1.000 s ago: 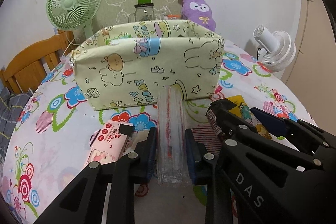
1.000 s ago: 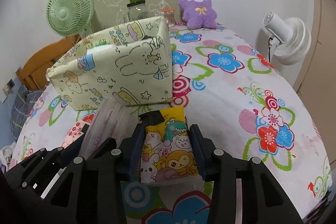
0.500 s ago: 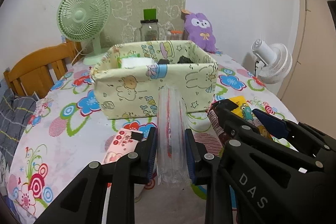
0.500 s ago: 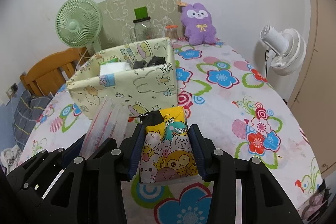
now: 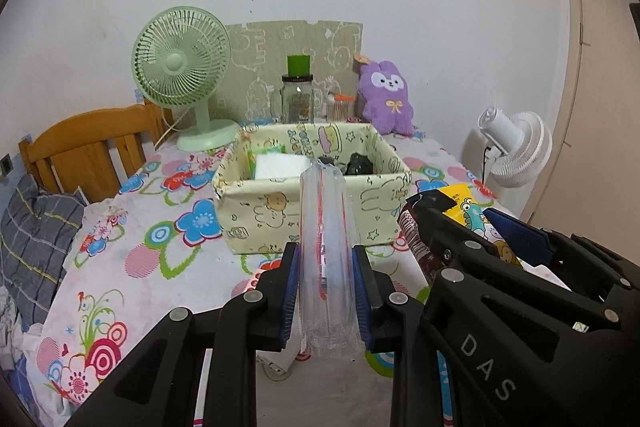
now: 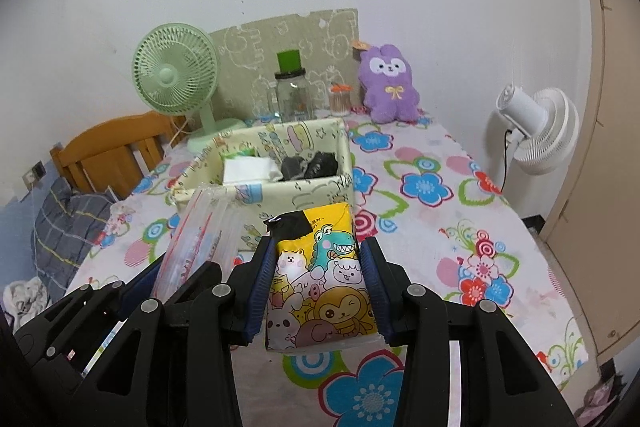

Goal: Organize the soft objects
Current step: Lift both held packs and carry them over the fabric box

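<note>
Grippers both loaded. Your left gripper (image 5: 326, 285) is clamped on a clear pack (image 5: 326, 247) with red print; the blue pads press its sides and it sticks up and away from you, its far end overlapping the bin's near wall in the left wrist view. Your right gripper (image 6: 320, 291) is clamped on a yellow pack (image 6: 320, 279) with cartoon animals, a black strip at its far end. The two grippers sit side by side, the left one just left of the right.

Bin (image 5: 256, 215) is a pale yellow fabric box with cartoon print, open top, standing mid-table just beyond both packs. Inside: a white pack (image 6: 250, 169) on the left and black items (image 6: 310, 165) on the right, touching each other.

Table (image 6: 440, 227) carries a floral cloth. At the far edge, left to right: green fan (image 5: 182, 67), jar (image 5: 298, 103) with a green block on top, a small container with an orange lid, purple plush (image 6: 390, 83). A printed board leans on the wall behind them. White fan (image 6: 540, 131) stands off the right edge. Wooden chair (image 5: 92, 147) on the left, plaid fabric near it.
</note>
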